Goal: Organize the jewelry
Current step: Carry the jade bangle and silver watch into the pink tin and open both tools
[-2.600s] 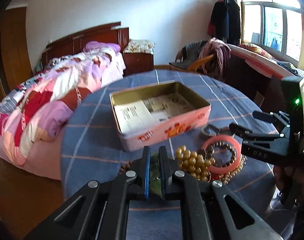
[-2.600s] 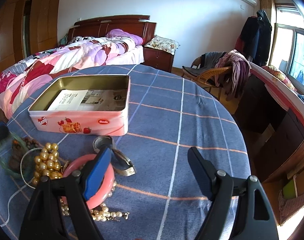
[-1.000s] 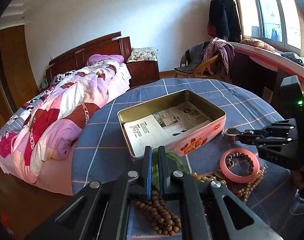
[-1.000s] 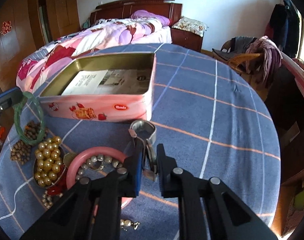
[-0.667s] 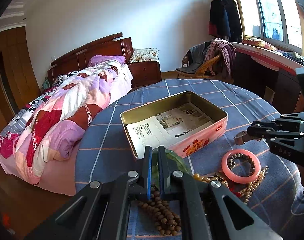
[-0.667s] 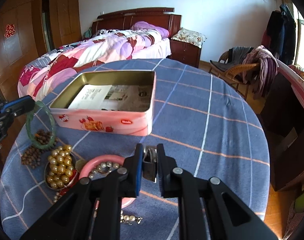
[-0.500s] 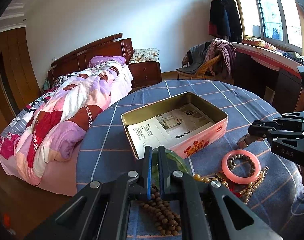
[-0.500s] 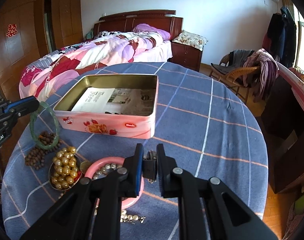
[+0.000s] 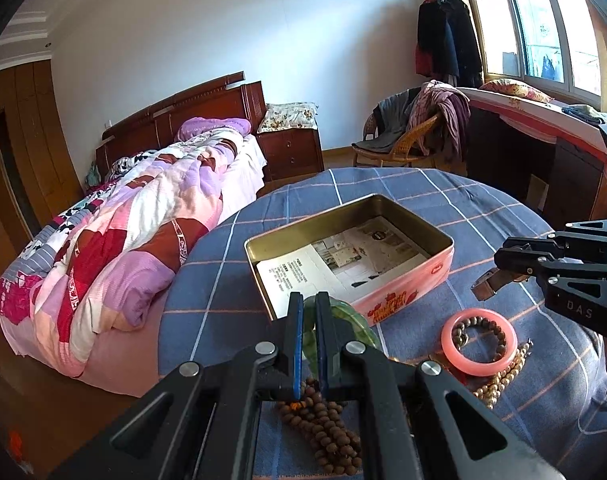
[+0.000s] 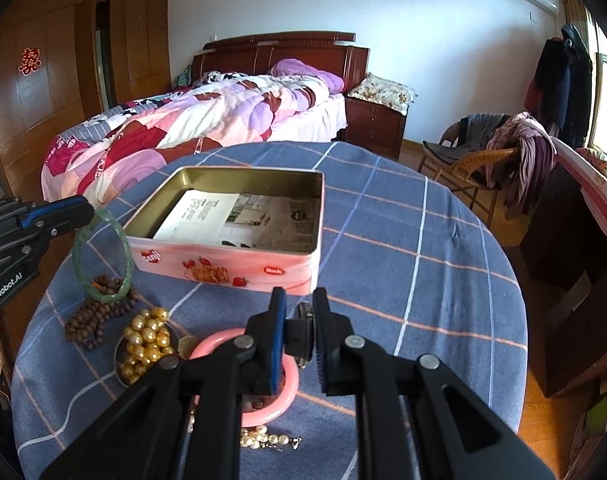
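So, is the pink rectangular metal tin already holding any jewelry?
No jewelry inside. The pink rectangular metal tin stands open, without lid, and only printed paper lies on its bottom.

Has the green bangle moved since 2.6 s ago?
Yes. The left gripper has lifted the green bangle off the bead pile; it now hangs above the brown beads, nearer the tin.

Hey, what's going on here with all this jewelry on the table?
Someone is sorting jewelry with two handheld grippers. The left gripper holds a green bangle above the table, and the right gripper grips a silver metal band. Both hang near the open pink tin. The pink bangle and bead strands lie on the blue tablecloth.
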The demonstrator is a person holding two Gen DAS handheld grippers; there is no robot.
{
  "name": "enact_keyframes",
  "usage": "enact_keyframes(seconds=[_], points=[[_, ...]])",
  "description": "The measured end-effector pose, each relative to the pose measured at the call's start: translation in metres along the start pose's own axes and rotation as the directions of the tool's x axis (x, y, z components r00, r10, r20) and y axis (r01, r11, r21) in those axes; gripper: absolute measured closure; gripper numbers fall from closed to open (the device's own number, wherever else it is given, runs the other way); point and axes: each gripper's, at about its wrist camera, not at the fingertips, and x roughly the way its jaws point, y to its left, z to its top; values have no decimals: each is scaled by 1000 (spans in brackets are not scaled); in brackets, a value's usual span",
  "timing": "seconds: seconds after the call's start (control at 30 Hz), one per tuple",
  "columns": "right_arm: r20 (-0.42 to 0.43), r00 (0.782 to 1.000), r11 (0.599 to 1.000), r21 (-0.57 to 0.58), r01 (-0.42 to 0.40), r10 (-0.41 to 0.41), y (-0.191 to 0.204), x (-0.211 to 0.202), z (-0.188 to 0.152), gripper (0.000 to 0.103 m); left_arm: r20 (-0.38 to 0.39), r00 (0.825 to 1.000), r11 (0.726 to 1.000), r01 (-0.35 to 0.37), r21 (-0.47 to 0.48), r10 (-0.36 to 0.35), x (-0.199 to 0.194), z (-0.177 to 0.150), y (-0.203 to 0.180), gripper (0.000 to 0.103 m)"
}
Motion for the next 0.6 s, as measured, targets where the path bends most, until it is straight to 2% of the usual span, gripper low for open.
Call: enact_keyframes(seconds=[0.6], points=[[84,996,1000,-24,5,-3,7,-7,25,88,49,999,999,-22,35,20,1,41,5,98]])
